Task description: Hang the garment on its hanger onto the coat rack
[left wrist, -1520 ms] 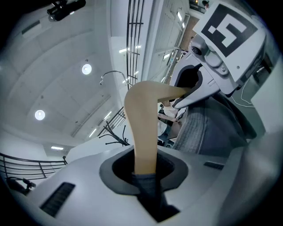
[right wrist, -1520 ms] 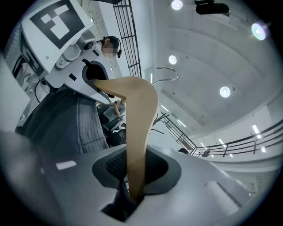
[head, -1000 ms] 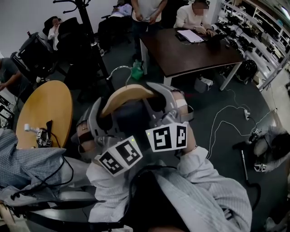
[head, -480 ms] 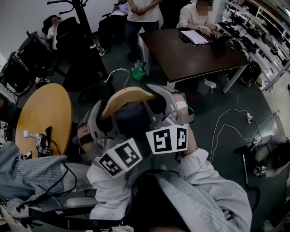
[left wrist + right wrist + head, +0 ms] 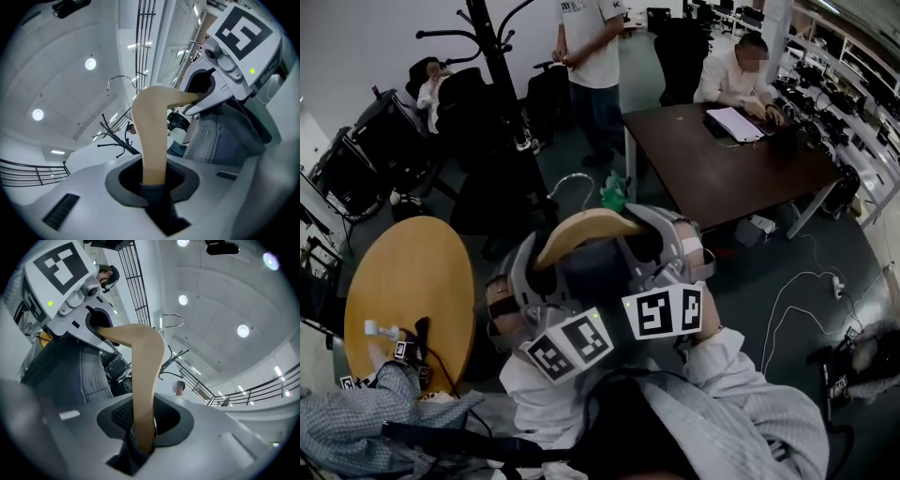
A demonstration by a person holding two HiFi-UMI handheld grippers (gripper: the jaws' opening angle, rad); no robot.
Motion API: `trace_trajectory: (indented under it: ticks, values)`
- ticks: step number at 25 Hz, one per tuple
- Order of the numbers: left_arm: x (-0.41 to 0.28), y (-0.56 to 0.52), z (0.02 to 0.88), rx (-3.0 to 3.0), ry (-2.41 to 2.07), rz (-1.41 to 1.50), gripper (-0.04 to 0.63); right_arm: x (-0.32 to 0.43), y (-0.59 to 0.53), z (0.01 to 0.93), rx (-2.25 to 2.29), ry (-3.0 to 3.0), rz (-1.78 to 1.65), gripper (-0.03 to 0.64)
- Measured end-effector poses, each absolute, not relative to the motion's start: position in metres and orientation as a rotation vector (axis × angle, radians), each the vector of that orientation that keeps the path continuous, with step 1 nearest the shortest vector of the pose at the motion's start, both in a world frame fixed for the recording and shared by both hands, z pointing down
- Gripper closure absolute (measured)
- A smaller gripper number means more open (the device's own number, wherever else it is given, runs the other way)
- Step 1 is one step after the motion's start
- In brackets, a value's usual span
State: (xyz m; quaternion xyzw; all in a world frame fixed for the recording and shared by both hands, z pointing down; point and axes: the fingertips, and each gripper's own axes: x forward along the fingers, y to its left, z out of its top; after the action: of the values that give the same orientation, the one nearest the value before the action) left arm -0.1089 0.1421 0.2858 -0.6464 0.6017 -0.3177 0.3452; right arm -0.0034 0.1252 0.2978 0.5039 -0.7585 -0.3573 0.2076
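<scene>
A wooden hanger (image 5: 586, 230) with a metal hook (image 5: 572, 181) carries a dark garment (image 5: 591, 272); I hold it up between both grippers. My left gripper (image 5: 523, 281) is shut on the hanger's left arm (image 5: 152, 136), with dark cloth in the jaws below it. My right gripper (image 5: 661, 246) has the right arm (image 5: 145, 380) between its jaws, which are opening; the wood still sits against them. The black coat rack (image 5: 492, 42) stands at the far left beyond the hanger, and shows past it as well (image 5: 115, 136) (image 5: 173, 359).
A round wooden table (image 5: 403, 281) lies at the left and a dark brown desk (image 5: 722, 169) at the right, with a seated person (image 5: 741, 70) at it. A person (image 5: 591, 47) stands near the rack. Office chairs (image 5: 366, 150) and a floor cable (image 5: 797, 281) are around.
The head view has tilted up, so the coat rack and the standing person show more fully. Hanger and both grippers sit slightly lower and to the right in the frame.
</scene>
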Motion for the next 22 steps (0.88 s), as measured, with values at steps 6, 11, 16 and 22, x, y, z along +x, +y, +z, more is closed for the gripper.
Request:
trace_trajectory:
  ticks: [6, 11, 16, 22]
  values:
    - [-0.136, 0.072, 0.284, -1.647, 1.595, -0.813, 0.535, -0.031, 0.051, 0.295, 1.376, -2.148, -1.02, 0.529]
    - [-0.153, 0.012, 0.29, -1.625, 1.643, -0.839, 0.535, -0.049, -0.015, 0.299, 1.34, -2.194, -1.04, 0.525]
    - [-0.161, -0.062, 0.296, -1.592, 1.696, -0.879, 0.535, -0.058, -0.094, 0.305, 1.285, -2.252, -1.056, 0.52]
    - [-0.167, -0.154, 0.282, -1.498, 1.805, -0.912, 0.535, -0.069, -0.197, 0.291, 1.168, -2.339, -1.112, 0.52]
